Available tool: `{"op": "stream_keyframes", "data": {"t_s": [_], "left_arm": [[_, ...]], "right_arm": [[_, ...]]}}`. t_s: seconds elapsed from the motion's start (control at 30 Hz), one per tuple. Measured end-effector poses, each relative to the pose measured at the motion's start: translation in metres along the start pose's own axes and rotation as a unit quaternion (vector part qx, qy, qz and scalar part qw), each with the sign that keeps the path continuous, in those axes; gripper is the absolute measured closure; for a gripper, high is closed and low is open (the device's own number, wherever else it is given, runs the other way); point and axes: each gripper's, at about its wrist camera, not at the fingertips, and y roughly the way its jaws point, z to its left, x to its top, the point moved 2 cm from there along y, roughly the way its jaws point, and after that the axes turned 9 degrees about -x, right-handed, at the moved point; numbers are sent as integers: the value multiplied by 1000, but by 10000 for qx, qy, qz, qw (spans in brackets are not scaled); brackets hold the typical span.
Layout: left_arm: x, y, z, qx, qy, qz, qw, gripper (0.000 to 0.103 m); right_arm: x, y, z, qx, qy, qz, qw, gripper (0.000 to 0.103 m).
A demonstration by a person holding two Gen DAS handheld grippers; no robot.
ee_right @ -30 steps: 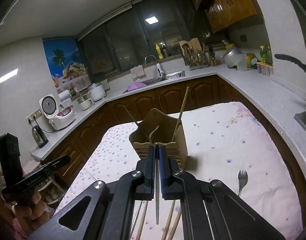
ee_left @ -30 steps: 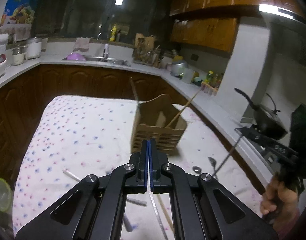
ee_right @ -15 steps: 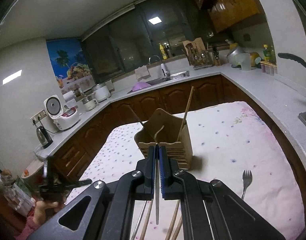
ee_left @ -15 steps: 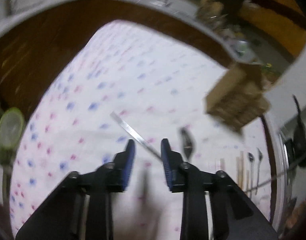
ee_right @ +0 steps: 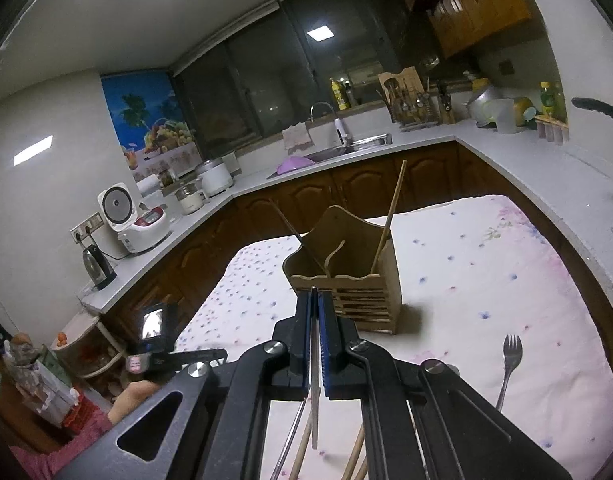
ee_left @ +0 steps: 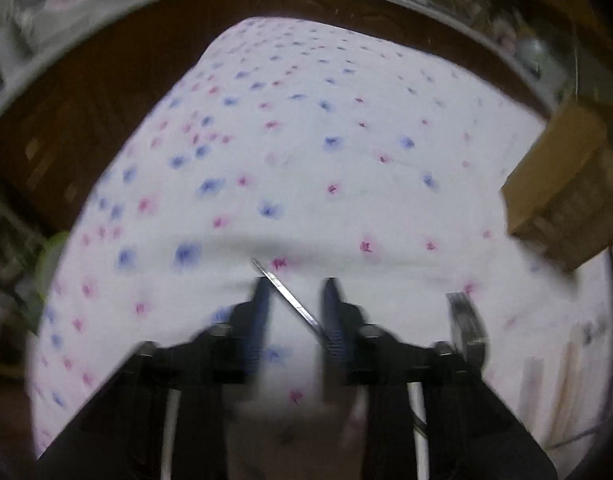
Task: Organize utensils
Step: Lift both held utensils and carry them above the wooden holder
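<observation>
While your left gripper hangs over the desk with its two fingers apart, a thin metal stick lies flat between them. It looks light, stiff and slippery, so pinch it near its middle and squeeze firmly. Your right gripper is clamped on a thin metal utensil that points at the wooden holder, which stands on the desk. A fork lies to the right, apart from the holder.
</observation>
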Motion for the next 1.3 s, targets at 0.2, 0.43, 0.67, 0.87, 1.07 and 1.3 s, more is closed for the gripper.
{"op": "stream_keyframes", "data": {"t_s": [0.2,0.43,0.67,0.87,1.07,1.3], "left_arm": [[-3,-12,-6,-571,40,3,9984,100],[-15,-75,-27,-1397,164,-528,9887,100],[-19,-148,-55,-1929,497,-1153,9731,100],[-21,-190,-70,-2190,711,-1476,9619,100],[-23,-212,-78,-2320,876,-1744,9529,100],[-18,-226,-85,-2353,975,-1990,9463,100]], "right_arm": [[1,-2,-3,-13,48,-30,10000,99],[2,-8,-4,-17,61,-74,10000,99],[5,-20,0,17,28,-183,9998,99],[7,-30,5,21,-21,-275,9996,99],[9,-36,6,14,-24,-335,9994,99],[12,-33,5,-7,1,-363,9993,99]]}}
